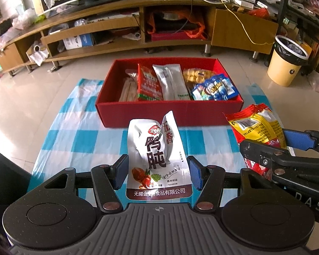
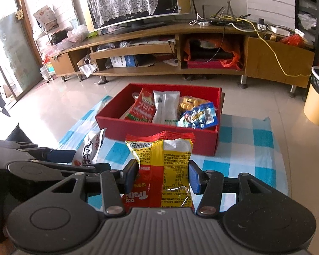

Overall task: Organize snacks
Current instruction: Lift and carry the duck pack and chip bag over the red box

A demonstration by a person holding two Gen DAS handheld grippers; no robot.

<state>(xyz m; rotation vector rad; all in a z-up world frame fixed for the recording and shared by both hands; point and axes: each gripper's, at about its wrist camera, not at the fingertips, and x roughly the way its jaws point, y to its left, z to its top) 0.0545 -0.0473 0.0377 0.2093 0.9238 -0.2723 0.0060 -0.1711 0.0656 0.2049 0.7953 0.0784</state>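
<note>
A silver foil snack pouch printed with large dark Chinese characters point(image 1: 157, 157) is being gripped by the left gripper point(image 1: 157, 173), its blue pads pressed against the pouch's two side edges, and the pouch is being held upright above the blue-and-white checked cloth point(image 1: 78, 127). A crinkled red-and-yellow plastic snack bag with a barcode point(image 2: 165, 165) is being clamped by the right gripper point(image 2: 163, 177), jaws clenched on its sides, just beside the silver pouch and to its right.

Beyond both packets, an open red cardboard box point(image 1: 170, 110) is being shown resting on the cloth. Inside it, several snacks are lying side by side: a pale packet of sticks point(image 1: 128, 88) at the left, a red printed packet point(image 1: 148, 82), a long silver-white wrapper point(image 1: 172, 82), a clear bag of yellow biscuits point(image 1: 196, 74) and a blue packet point(image 1: 214, 87) at the right. A yellow waste bin with a black liner point(image 1: 286, 60) is being seen on the tiled floor, well apart.
</note>
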